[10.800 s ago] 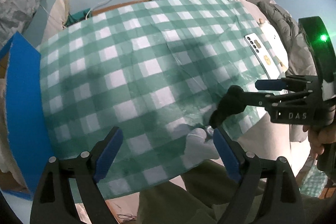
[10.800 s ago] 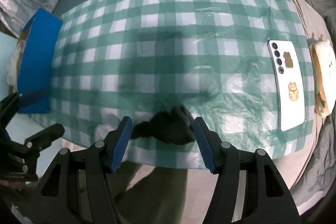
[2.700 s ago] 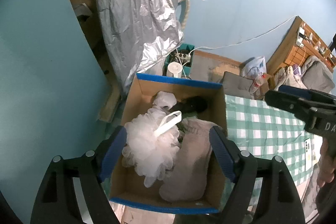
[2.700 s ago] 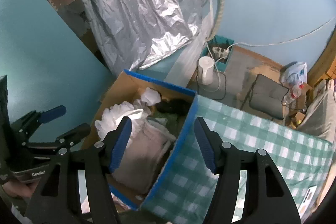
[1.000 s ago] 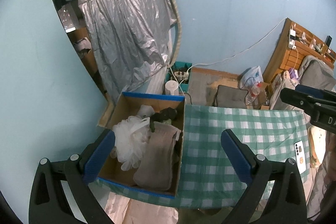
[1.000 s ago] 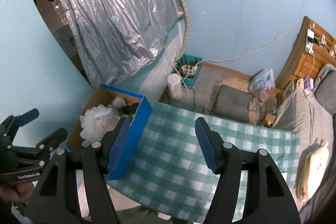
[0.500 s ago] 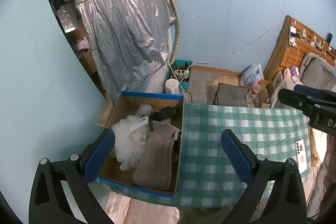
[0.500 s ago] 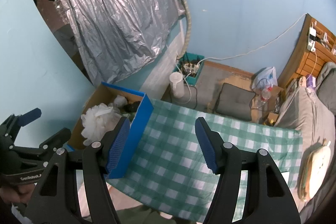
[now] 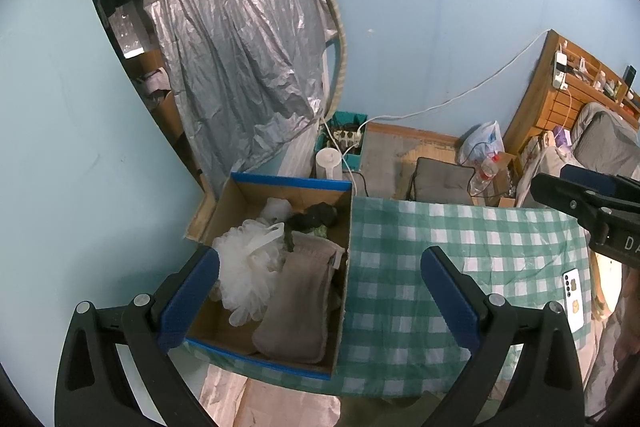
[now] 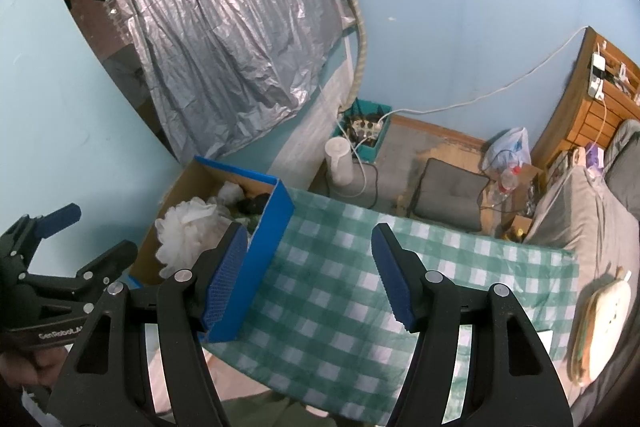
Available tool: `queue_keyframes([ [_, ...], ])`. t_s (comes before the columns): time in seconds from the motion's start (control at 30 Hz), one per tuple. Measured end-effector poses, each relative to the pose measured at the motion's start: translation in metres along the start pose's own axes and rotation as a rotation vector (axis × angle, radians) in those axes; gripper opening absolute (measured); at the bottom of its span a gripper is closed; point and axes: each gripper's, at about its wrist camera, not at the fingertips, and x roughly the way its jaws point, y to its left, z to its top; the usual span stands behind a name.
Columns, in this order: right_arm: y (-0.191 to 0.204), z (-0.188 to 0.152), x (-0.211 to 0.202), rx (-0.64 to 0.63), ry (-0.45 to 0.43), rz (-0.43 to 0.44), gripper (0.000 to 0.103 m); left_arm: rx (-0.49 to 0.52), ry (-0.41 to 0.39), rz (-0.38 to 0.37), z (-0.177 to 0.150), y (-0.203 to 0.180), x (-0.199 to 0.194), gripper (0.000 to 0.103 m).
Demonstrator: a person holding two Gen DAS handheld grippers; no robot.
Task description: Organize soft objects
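Everything soft sits inside the cardboard box (image 9: 224, 211), the blue-edged carton at the left end of the checked tablecloth (image 9: 420, 267). Farthest left in the box lies the white mesh bath pouf (image 9: 244, 267), airy and almost weightless, likely to spring back if squeezed; its white cord loop (image 9: 266, 235) on top looks like the surest place to pinch it. Just right of the pouf, against the box wall nearest the cloth, a folded beige towel (image 9: 298, 301) lies lengthwise. It should be limp and a little heavier, so a grip on a thick folded edge would probably stop it unrolling. At the far end of the box a small white bundle (image 9: 276, 207) and a dark bundle (image 9: 316, 217) (socks or rolled cloth, too small to tell) rest side by side, light and easily crushed.

The left gripper (image 9: 320, 301) hangs high over the box with its jaws spread wide and nothing between them. Right of the box, the right gripper (image 10: 306, 273) hovers above the cloth, jaws likewise parted and empty. A phone (image 9: 573, 295) lies at the cloth's far right end, well apart from the box.
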Motion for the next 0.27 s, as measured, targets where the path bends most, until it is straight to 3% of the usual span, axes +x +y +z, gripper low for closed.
queue_keyframes([
  [0.27,0.0016,0.0004,0.0016,0.000,0.001,0.000,0.064,-0.005,0.008,0.000,0.0010,0.0023,0.0029,0.102],
])
